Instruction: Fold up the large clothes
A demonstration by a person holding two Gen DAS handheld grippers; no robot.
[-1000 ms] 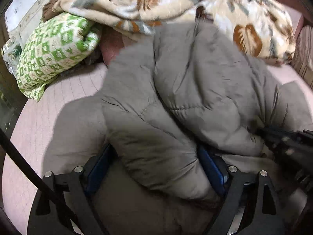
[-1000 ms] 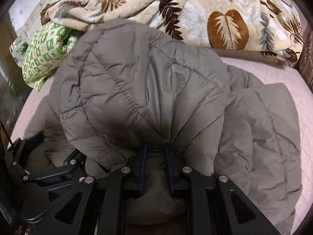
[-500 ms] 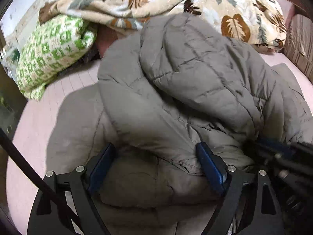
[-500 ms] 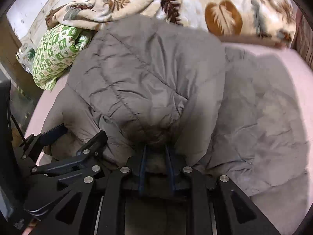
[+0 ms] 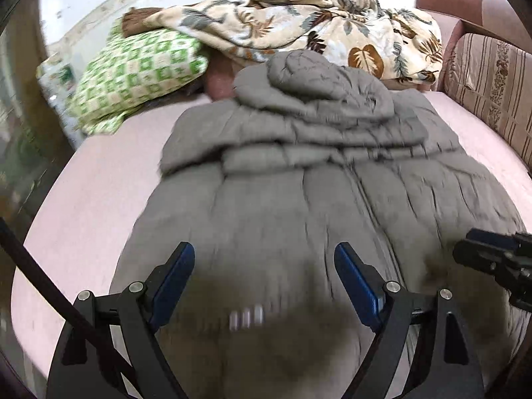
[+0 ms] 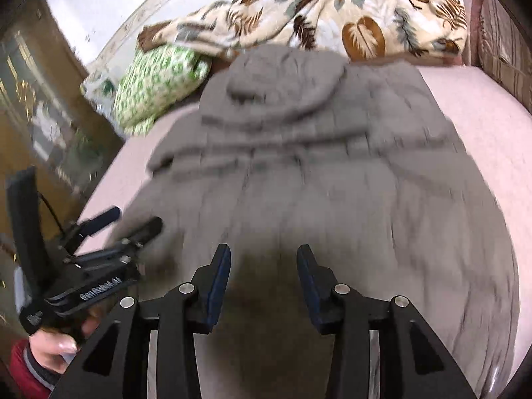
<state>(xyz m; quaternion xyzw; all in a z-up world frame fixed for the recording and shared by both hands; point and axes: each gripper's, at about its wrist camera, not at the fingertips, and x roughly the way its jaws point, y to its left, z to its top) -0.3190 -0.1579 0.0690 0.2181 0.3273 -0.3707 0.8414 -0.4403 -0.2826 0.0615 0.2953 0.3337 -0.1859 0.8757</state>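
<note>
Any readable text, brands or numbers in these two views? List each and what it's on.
"GenRobot.AI", white lettering along the side of the left hand-held gripper, seen in the right wrist view; slightly blurred, so the reading is likely, not certain.
A second white word near that gripper's handle end: too blurred to read.
Grey padded jacket, leaf-print blanket, green checked pillow: no text visible.

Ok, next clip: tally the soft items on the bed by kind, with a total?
Grey quilted hooded jacket: 1
Leaf-print blanket: 1
Green-and-white patterned bundle, pillow or folded cover, cannot tell: 1
Striped cushion, at the bed's edge: 1
Total: 4
</note>
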